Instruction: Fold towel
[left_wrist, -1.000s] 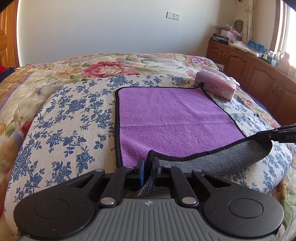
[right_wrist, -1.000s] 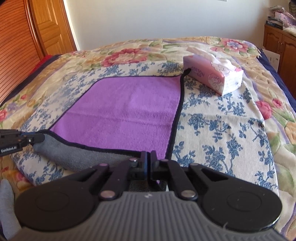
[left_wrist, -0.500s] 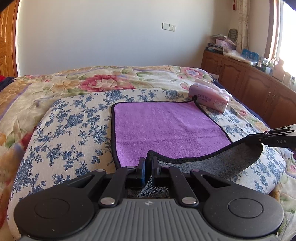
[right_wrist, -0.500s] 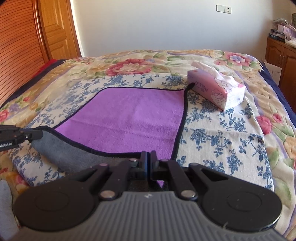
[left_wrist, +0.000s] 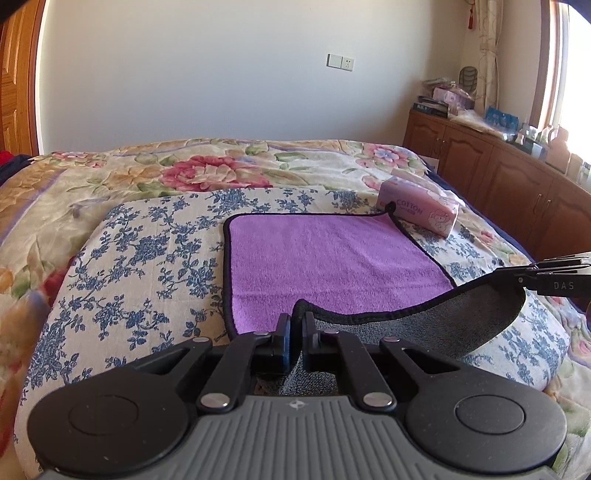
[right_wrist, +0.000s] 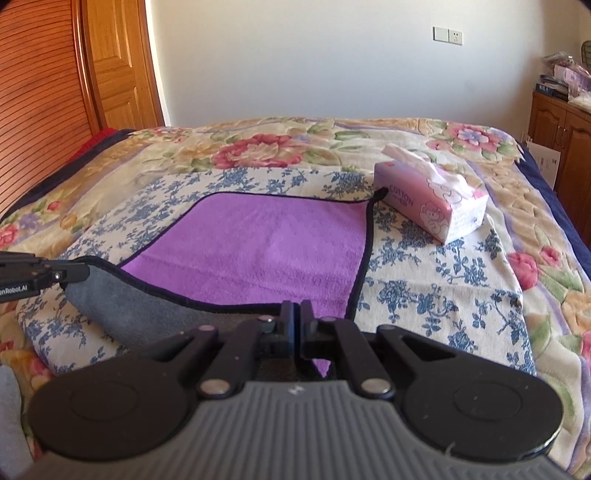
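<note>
Purple towel (left_wrist: 332, 258) with black trim lies flat on the bed (left_wrist: 147, 258) over a blue-flower quilt, centre of both views, its near edge lifted off the quilt so the grey underside (left_wrist: 443, 325) shows. Left hand-held gripper (left_wrist: 296, 332) at 6 o'clock in the left wrist view, jaws clenched on the near left corner of the towel, trim pinched between the fingers. Right hand-held gripper (right_wrist: 296, 325) at 6 o'clock in the right wrist view, jaws clenched on the near right corner, purple cloth showing below the fingers. Each one shows in the other's view: the right at 3 o'clock in the left view (left_wrist: 517, 275), the left at 9 o'clock in the right view (right_wrist: 74, 271), raised edge sagging between them. Pink tissue pack (right_wrist: 428, 199) sits at 1 o'clock, touching the towel's far right corner loop. Wooden cabinet (left_wrist: 498, 177) at 2 o'clock beside the bed, wooden door (right_wrist: 110, 74) at 10 o'clock
</note>
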